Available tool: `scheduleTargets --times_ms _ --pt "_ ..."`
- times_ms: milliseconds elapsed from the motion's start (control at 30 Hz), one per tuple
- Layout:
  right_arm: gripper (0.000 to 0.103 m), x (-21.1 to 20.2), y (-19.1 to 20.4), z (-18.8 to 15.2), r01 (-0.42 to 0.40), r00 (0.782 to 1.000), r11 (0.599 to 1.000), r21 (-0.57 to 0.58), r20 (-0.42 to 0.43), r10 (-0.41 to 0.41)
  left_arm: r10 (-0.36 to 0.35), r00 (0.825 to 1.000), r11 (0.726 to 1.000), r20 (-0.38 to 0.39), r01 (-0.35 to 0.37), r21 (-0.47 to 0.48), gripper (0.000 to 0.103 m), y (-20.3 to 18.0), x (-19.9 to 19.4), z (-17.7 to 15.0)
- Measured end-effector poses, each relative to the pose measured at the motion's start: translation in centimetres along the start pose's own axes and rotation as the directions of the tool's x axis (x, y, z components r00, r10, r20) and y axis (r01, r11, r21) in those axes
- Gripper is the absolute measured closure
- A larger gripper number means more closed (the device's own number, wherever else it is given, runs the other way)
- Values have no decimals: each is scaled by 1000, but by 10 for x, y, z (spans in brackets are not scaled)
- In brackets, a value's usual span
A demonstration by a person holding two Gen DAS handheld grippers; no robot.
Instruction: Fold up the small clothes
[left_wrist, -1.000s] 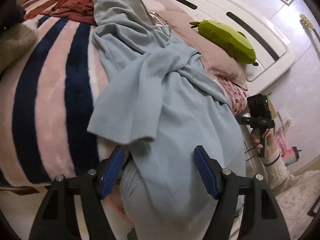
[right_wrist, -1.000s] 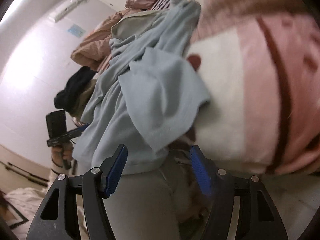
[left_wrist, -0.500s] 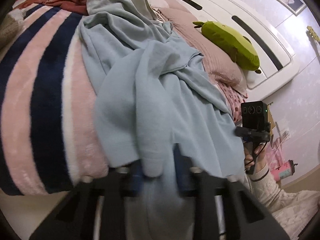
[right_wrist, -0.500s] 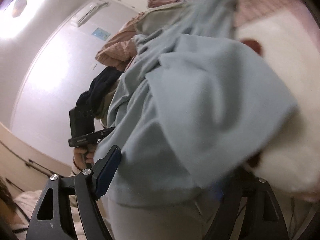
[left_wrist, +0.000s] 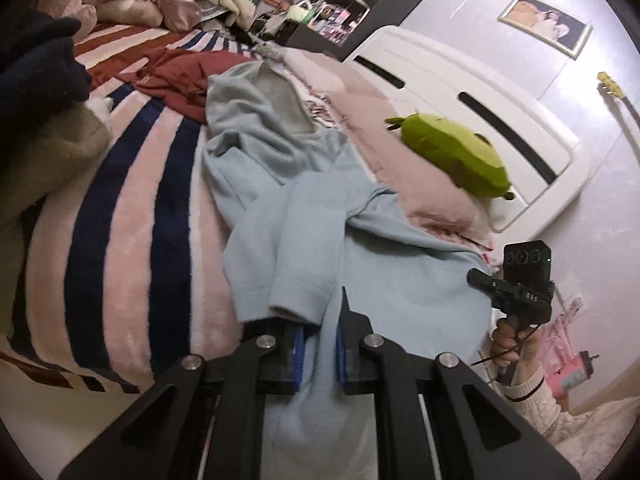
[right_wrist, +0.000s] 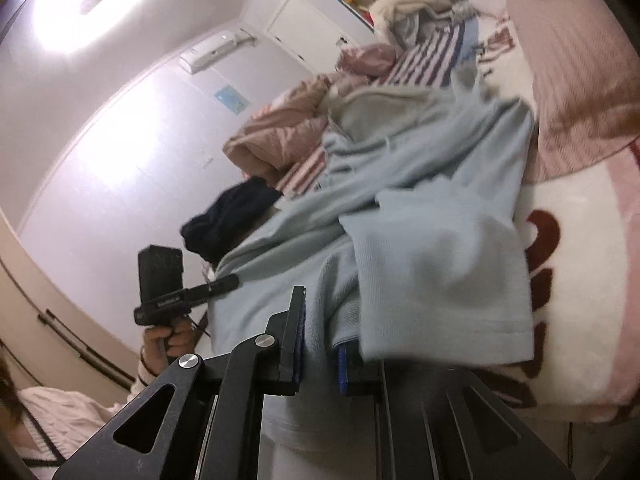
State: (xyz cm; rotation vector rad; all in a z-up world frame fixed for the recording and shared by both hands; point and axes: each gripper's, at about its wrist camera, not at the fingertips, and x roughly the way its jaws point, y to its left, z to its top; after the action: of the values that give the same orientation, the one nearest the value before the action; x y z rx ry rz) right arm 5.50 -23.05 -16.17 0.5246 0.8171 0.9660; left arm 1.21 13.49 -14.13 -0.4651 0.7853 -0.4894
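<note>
The light blue hoodie is lying sprawled across the striped blanket on the bed, its hem hanging over the edge, where the left gripper and right gripper are each pinching its fabric between nearly closed jaws.

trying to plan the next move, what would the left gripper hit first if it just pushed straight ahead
The left gripper is shut on the light blue hoodie, so it would first push into the sleeve cuff just ahead.
</note>
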Motion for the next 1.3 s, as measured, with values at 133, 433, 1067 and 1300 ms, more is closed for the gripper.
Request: scheduleTargets --times_ms 133,433,1067,1300 --pt "96 -13 22 -7 7 1000 1000 -28 15 -7 -10 1000 1000 16 10 28 94 -13 -18 -7" --pt "96 -43 74 -38 -3 1000 998 -69 -20 1 10 999 995 51 -15 97 94 -45 -74 -27" --pt "96 100 -34 151 429 862 877 -217 -190 -469 285 950 953 -132 -265 146 85 57 145 153" --pt "81 132 -66 141 404 826 870 -282 -295 -479 272 949 944 -159 -232 233 45 68 138 145"
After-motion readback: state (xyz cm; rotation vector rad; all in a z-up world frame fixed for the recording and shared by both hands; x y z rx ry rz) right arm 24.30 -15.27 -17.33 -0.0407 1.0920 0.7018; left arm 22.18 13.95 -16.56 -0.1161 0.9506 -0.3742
